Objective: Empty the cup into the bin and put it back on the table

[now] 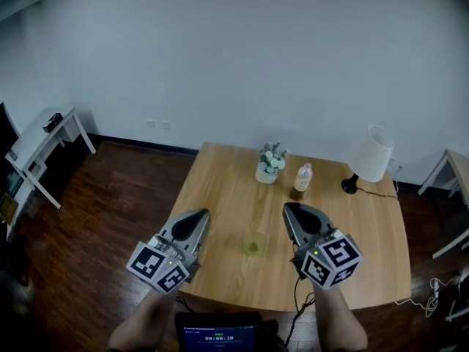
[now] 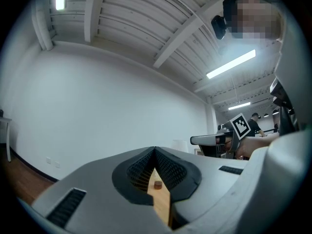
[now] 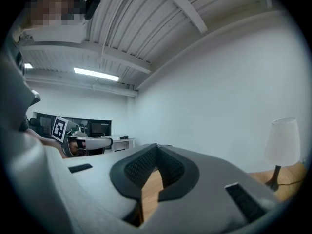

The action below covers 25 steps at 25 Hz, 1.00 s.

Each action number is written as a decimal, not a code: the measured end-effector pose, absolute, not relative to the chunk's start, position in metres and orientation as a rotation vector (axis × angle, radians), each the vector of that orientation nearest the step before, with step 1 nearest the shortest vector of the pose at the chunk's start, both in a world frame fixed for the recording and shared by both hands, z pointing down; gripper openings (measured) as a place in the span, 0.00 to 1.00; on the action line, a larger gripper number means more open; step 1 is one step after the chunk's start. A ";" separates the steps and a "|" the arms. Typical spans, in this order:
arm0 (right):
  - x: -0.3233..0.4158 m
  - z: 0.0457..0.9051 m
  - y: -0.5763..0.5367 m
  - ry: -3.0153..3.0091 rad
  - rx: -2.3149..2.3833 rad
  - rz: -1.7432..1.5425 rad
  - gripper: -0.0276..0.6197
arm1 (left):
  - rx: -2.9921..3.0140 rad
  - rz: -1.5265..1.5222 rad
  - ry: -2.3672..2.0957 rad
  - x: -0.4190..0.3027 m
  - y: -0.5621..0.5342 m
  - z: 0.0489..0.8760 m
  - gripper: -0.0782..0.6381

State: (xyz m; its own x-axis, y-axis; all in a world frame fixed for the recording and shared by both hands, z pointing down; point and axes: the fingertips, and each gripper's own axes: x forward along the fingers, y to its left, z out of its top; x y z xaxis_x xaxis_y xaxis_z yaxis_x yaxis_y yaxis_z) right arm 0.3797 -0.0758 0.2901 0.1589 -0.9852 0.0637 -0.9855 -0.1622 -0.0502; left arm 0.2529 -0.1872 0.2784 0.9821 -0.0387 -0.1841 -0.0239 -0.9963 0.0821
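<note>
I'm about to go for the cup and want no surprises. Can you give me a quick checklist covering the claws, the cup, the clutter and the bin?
1. Small clear cup with greenish contents standing on the light wooden table, between the two claws: ok.
2. Right claw ready to grasp: not ok. Its jaws are shut and empty, so open them first.
3. Left claw free: ok. It is shut and holds nothing.
4. Clutter clear of the cup: ok. The white pot of flowers, clear bottle and white-shaded lamp stand at the far side.
5. Location of the bin: cannot tell. It shows in no view.
</note>
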 end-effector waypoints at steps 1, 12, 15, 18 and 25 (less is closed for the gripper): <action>0.382 0.291 -0.082 -2.021 2.396 0.131 0.04 | 3.046 -0.284 -0.038 0.257 -0.193 0.281 0.11; 0.400 0.341 -0.135 -2.025 2.414 0.186 0.04 | 2.982 -0.180 -0.012 0.304 -0.220 0.334 0.11; 0.405 0.358 -0.142 -2.051 2.411 0.212 0.04 | 2.972 -0.149 -0.051 0.309 -0.222 0.349 0.11; 0.406 0.372 -0.151 -2.087 2.382 0.228 0.04 | 2.957 -0.118 -0.082 0.313 -0.225 0.363 0.11; 0.405 0.409 -0.166 -2.133 2.315 0.258 0.04 | 2.937 -0.034 -0.115 0.321 -0.227 0.402 0.11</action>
State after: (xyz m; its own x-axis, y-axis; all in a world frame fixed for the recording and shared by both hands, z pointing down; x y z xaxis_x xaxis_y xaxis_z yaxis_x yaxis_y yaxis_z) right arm 0.4049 -0.1656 0.4086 0.0747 -0.9913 0.1085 -0.9886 -0.0879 -0.1224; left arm 0.3211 -0.2268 0.4018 0.9967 -0.0796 -0.0150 -0.0750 -0.9766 0.2016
